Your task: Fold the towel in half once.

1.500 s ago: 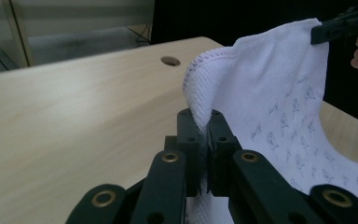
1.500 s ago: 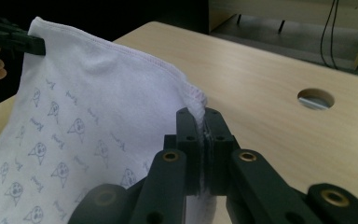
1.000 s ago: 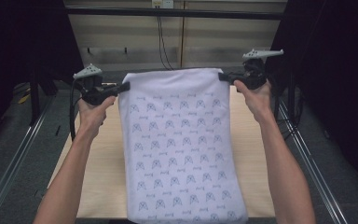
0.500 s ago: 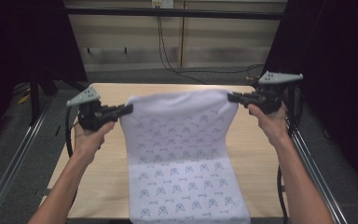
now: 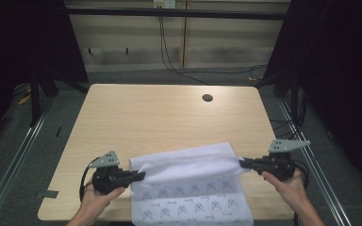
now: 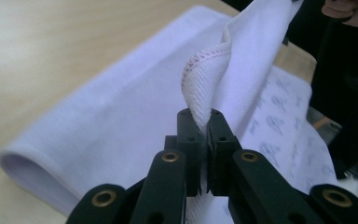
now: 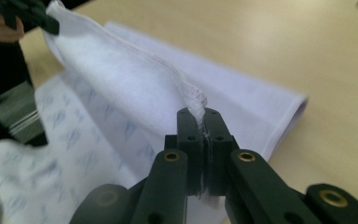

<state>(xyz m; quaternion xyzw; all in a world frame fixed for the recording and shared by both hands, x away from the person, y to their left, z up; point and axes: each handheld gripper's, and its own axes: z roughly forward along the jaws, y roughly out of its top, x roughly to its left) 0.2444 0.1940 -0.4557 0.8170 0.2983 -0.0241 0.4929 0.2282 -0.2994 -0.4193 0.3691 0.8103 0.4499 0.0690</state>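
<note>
A white cloth (image 5: 191, 183) with a small blue print lies at the near edge of the table, its far part folded back over itself. My left gripper (image 5: 140, 176) is shut on the cloth's left corner. My right gripper (image 5: 242, 163) is shut on the right corner. In the left gripper view the stitched hem of the cloth (image 6: 205, 79) rises from between the closed jaws of the left gripper (image 6: 204, 135). Along the right gripper view, the hem (image 7: 158, 60) runs up and left from the pinched right gripper (image 7: 200, 133).
The wooden table (image 5: 160, 117) has a round cable hole (image 5: 207, 98) toward its back right. Metal rails (image 5: 23, 146) run along both sides. Black cables (image 5: 169, 52) hang at the wall behind the table.
Both grippers have come down and toward the near edge with the cloth's corners. The cloth, held up and spread before, now lies folded back over itself on the table.
</note>
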